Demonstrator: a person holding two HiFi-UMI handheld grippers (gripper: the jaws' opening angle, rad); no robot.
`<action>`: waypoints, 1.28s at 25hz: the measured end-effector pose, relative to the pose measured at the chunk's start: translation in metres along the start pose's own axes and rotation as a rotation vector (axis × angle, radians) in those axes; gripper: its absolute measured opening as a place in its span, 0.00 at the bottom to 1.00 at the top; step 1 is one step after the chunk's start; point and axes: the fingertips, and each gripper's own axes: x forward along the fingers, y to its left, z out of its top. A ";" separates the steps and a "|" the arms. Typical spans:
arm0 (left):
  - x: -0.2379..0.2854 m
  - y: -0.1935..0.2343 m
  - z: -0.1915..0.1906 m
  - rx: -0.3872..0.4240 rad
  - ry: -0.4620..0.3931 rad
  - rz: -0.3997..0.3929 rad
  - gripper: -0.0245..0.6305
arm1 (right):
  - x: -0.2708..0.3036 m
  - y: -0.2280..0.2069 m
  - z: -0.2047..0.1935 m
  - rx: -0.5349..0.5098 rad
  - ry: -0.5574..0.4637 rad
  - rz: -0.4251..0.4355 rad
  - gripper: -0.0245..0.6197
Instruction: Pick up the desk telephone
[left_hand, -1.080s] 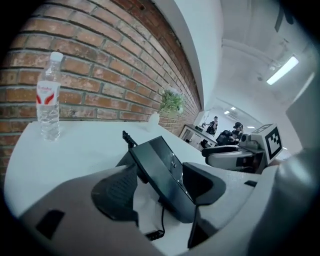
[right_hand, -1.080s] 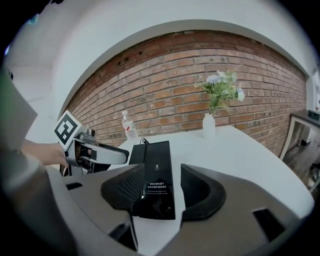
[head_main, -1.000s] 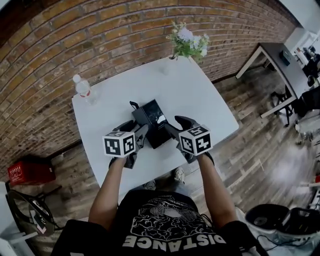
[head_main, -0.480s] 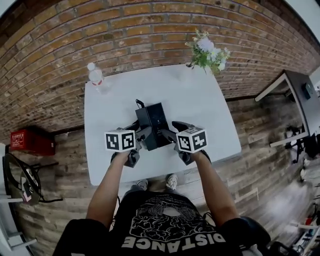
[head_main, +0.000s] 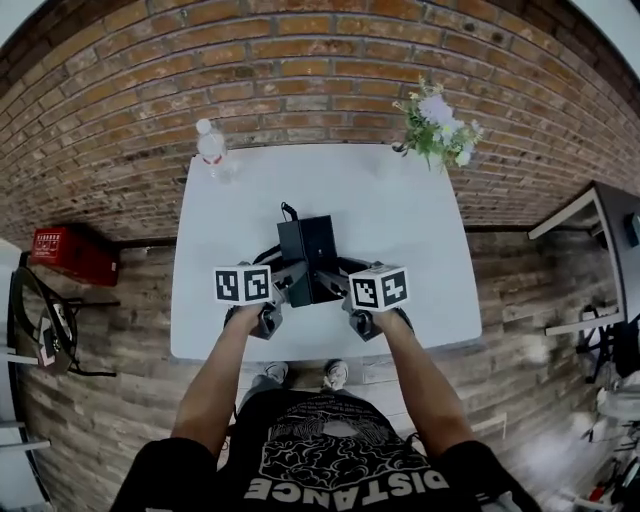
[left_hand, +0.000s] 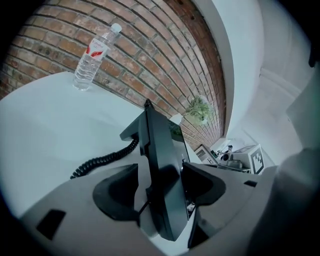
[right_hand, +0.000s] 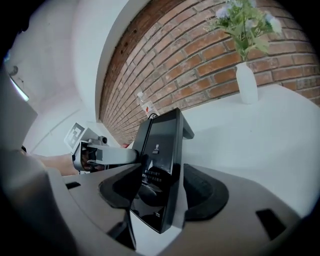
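The black desk telephone (head_main: 308, 255) sits on the white table (head_main: 400, 220), its coiled cord (left_hand: 102, 162) trailing off to its left. My left gripper (head_main: 285, 278) is at the phone's left side and my right gripper (head_main: 335, 278) at its right side. In the left gripper view the phone (left_hand: 160, 165) stands edge-on between the jaws, with a pale gap beside the left pad. In the right gripper view its glossy face (right_hand: 162, 160) fills the space between wide jaws. I see neither pair of pads pressing on it.
A water bottle (head_main: 211, 147) stands at the table's far left corner and a white vase of flowers (head_main: 437, 125) at the far right. A brick wall runs behind the table. A red crate (head_main: 70, 255) is on the wooden floor to the left.
Both grippers have sunk toward the table, staying at the phone's two sides. The head view has swung so the table now sits square in the middle.
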 end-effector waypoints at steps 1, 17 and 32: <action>0.000 0.001 0.001 0.001 -0.008 0.009 0.44 | 0.002 0.000 -0.001 0.001 0.008 0.008 0.41; 0.013 -0.003 0.004 0.005 0.001 0.033 0.40 | 0.017 0.002 -0.002 0.063 0.046 0.089 0.44; 0.000 -0.020 0.032 0.009 -0.114 0.076 0.38 | 0.008 0.011 0.026 0.027 -0.013 0.106 0.42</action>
